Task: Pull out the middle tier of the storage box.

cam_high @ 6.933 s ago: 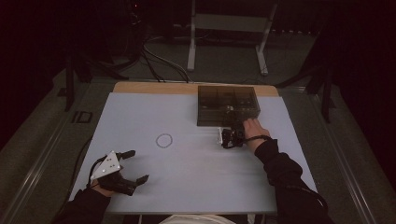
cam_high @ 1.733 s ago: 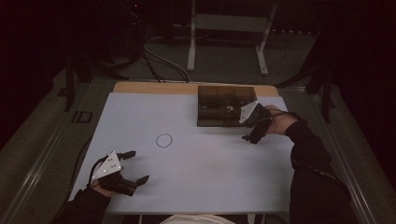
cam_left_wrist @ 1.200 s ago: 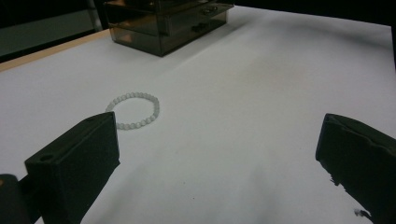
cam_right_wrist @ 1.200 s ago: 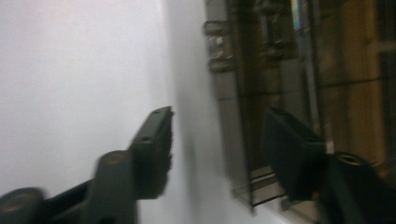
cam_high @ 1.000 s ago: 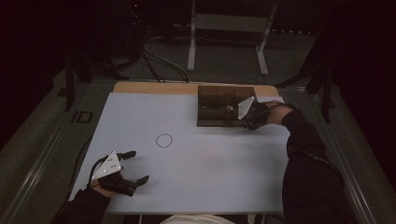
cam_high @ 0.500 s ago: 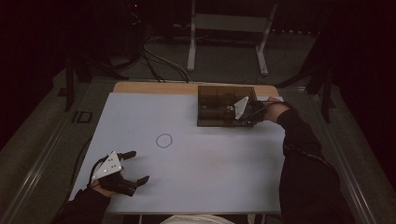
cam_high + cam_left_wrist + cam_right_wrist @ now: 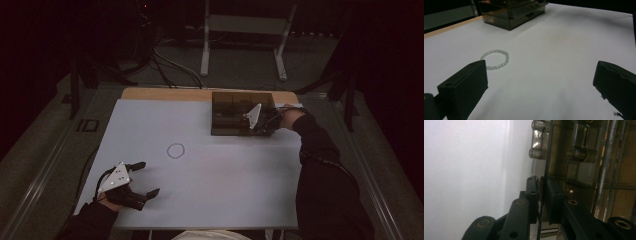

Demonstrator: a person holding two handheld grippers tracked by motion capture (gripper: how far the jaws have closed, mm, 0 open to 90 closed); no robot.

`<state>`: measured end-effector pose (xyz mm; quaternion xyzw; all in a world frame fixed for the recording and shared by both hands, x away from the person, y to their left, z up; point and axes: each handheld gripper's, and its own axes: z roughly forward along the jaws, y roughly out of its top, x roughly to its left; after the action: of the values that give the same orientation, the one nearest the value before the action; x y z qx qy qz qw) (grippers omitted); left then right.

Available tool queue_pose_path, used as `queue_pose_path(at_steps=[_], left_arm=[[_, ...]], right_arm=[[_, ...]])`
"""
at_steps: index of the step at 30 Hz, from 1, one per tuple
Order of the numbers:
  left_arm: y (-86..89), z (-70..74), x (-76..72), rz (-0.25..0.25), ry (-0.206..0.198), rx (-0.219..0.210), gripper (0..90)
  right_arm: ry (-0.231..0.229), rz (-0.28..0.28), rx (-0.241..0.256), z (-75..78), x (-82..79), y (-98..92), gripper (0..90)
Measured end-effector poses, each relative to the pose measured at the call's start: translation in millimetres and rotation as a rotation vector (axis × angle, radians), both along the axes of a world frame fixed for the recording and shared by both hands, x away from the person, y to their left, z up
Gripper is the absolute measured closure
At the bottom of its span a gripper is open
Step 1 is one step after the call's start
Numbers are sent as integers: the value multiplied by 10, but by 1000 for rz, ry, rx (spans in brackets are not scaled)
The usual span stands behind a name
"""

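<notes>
High view: right claw [image 7: 264, 125] at smoked drawer box [image 7: 235, 107], far right on white surface [image 7: 225, 175]; left claw [image 7: 142, 177] near left, wide.
Left claw view: bead bracelet [image 7: 495, 58] ahead, untouched.
Right claw view: pinched on drawer front [image 7: 547, 157].

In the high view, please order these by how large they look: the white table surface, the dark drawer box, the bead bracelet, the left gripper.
1. White table surface.
2. Dark drawer box.
3. Left gripper, though it is nearer the camera.
4. Bead bracelet, clearly smallest.
</notes>
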<state>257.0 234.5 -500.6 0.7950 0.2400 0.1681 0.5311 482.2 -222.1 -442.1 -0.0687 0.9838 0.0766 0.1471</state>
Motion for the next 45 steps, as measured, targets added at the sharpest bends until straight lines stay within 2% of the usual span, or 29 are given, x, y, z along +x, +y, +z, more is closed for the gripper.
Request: queue_pose_path(at_steps=[9, 16, 45], left_arm=[[2, -2, 4, 1, 2, -1, 10], [0, -5, 8, 0, 5, 0, 10], [-5, -11, 17, 2, 9, 7, 10]], right_arm=[[42, -35, -3, 24, 40, 13, 858], [71, -38, -5, 29, -9, 19, 870], [66, -44, 11, 32, -398, -8, 872]])
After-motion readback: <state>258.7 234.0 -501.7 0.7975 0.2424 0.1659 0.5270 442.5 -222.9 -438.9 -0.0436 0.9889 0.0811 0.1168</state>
